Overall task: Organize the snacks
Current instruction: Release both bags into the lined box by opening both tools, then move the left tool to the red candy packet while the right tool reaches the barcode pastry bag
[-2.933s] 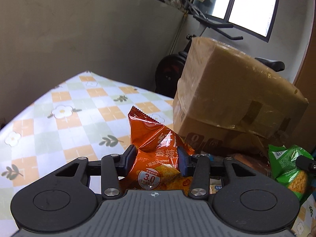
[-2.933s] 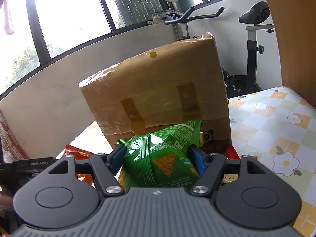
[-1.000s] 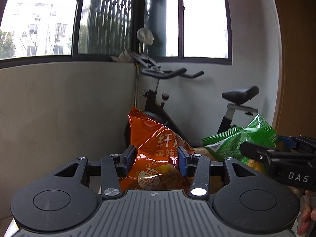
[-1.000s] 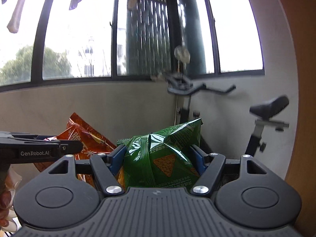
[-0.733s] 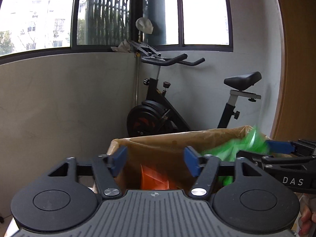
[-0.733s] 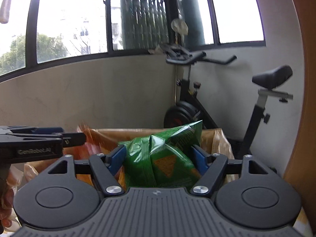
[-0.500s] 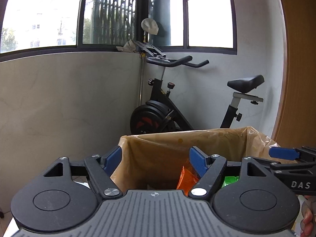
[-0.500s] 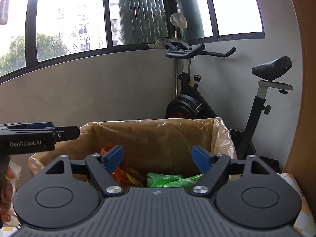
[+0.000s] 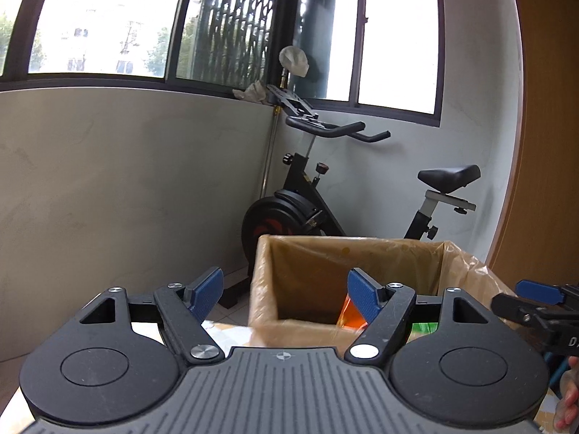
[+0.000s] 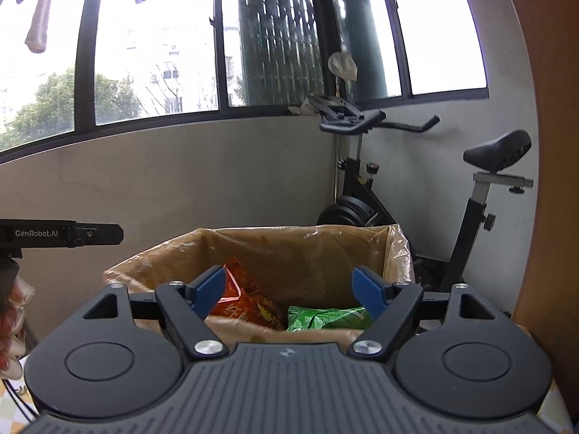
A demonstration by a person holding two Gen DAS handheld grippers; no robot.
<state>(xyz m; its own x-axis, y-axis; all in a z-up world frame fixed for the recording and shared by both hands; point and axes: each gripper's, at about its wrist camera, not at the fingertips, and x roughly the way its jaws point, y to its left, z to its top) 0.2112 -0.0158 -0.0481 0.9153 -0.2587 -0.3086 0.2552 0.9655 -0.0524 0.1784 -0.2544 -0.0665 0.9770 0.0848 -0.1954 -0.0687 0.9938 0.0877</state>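
Observation:
An open cardboard box (image 10: 155,264) (image 9: 260,289) lined with brown plastic stands in front of both grippers. Inside it lie an orange snack bag (image 10: 249,303) (image 9: 349,316) on the left and a green snack bag (image 10: 325,318) (image 9: 425,326) on the right. My left gripper (image 9: 284,294) is open and empty, just short of the box's near left corner. My right gripper (image 10: 289,291) is open and empty above the box's near rim. Each gripper shows at the edge of the other's view, and a hand holds each.
A black exercise bike (image 9: 307,213) (image 10: 481,188) stands behind the box against a grey wall under large windows. A wooden panel (image 10: 550,144) rises on the right. A patterned tablecloth (image 10: 14,412) shows at the lower left below the box.
Both grippers held snack bags over the box a second ago. Their jaws opened, and the orange and green bags fell into the box. Both grippers have since drawn back a little.

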